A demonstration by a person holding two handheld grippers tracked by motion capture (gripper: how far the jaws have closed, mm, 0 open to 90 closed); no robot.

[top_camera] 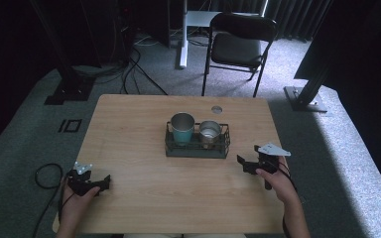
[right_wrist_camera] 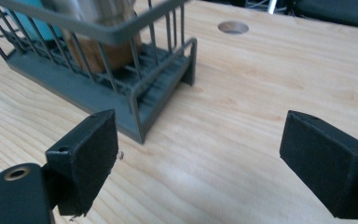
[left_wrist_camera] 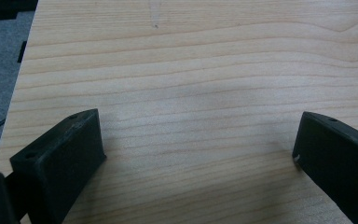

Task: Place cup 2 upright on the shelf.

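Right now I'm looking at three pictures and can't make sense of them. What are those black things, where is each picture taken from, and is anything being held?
No robot here: a person holds a hand-held gripper in each hand, the left hand-held gripper and the right hand-held gripper. The wide picture comes from a camera above the wooden table. The other two come from cameras riding on each gripper, looking along its black jaws. On the table stands a wire rack holding a teal cup and a steel cup. Both grippers are open and hold nothing.
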